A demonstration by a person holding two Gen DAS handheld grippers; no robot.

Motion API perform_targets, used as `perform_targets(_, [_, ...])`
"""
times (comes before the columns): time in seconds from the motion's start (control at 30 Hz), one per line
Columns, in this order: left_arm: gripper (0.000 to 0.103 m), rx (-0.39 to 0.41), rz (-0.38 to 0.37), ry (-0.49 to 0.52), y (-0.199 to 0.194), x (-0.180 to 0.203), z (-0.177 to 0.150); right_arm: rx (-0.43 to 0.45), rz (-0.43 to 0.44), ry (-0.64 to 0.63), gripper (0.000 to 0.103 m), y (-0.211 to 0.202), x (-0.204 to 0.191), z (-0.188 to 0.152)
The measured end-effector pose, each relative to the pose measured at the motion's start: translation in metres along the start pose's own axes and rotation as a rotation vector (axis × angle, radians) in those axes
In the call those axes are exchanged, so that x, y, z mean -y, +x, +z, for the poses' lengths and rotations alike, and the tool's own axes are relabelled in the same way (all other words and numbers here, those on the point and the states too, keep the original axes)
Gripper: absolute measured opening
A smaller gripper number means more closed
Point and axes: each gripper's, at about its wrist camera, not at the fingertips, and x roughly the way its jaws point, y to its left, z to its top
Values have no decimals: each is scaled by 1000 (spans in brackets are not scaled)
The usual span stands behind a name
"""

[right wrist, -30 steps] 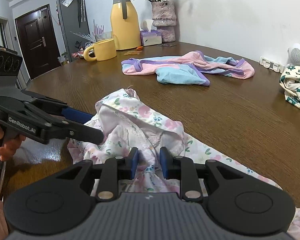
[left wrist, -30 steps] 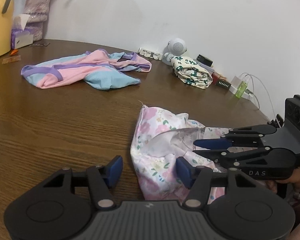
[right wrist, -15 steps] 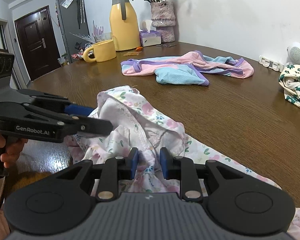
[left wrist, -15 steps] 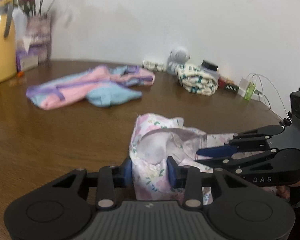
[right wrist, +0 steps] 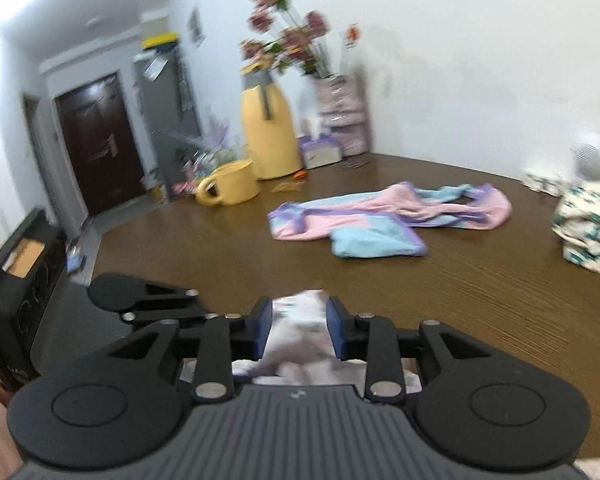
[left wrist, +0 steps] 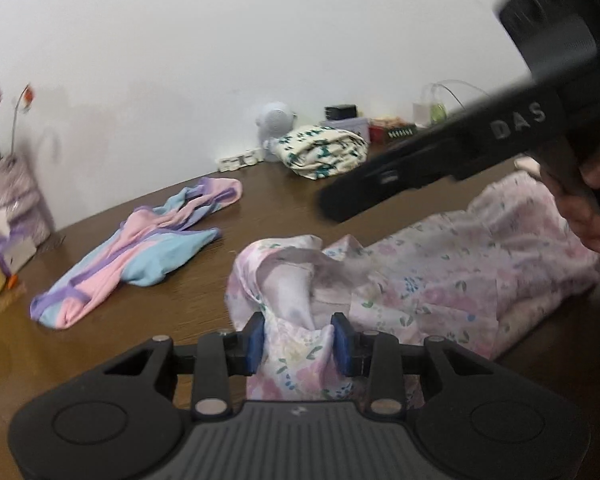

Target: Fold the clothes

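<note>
My jaws on both sides are pinched onto the floral garment: the left gripper bites a bunched fold at its near end, the right gripper holds another fold raised off the table. The garment's length runs rightward from my left jaws, crumpled on the wood. No containers hold clothes; a striped garment lies farther back.
</note>
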Motion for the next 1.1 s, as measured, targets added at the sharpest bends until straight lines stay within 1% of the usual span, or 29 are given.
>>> perform_targets(0.07, [34,-6,-7,-6,1,-1,-1,-38,-17,-32,29,13,-6,-4])
perform_targets(0.17, [36,-15,-17,-14,2,-2,-3,-92,-80,-56,29,30,-4,-14])
perform_targets(0.23, [41,-21,-23,-20,3,-3,-5,-123,-91,-39,29,38,2,-20])
perform_targets(0.27, [46,-25,-27,-23,3,-3,-5,-138,-96,-30,29,41,4,-23])
perform_targets(0.4, [59,-11,-67,-159,-12,-29,-11,-165,-104,-17,29,45,8,-31])
perform_targets(0.43, [60,-7,-77,-196,-16,-36,-13,-169,-105,-15,29,45,9,-33])
perform_targets(0.53, [60,-16,-116,-377,-22,-64,-20,-183,-109,-10,29,46,11,-38])
perform_targets(0.63, [60,-37,-170,-506,-18,-83,-25,-183,-110,-15,29,47,11,-38])
perform_targets(0.7, [60,-61,-192,-539,-13,-87,-25,-182,-110,-15,29,47,11,-38])
perform_targets(0.77, [60,-88,-200,-538,-4,-85,-24,-181,-109,-14,29,47,11,-38])
perform_targets(0.87, [58,-111,-210,-519,6,-78,-22,-172,-100,-7,30,46,12,-38])
perform_targets(0.93, [55,-111,-210,-499,9,-73,-20,-148,-73,13,30,40,14,-35])
perform_targets(1.0, [35,-112,-201,-478,12,-68,-18,-108,-40,41,30,28,17,-28])
perform_targets(1.03, [30,-113,-188,-468,13,-67,-18,-85,-32,51,31,21,18,-25])
perform_targets(1.07, [20,-113,-175,-458,14,-66,-18,-64,-36,54,34,13,19,-21])
perform_targets(1.1, [15,-111,-171,-469,14,-68,-19,-45,-44,57,36,6,20,-18])
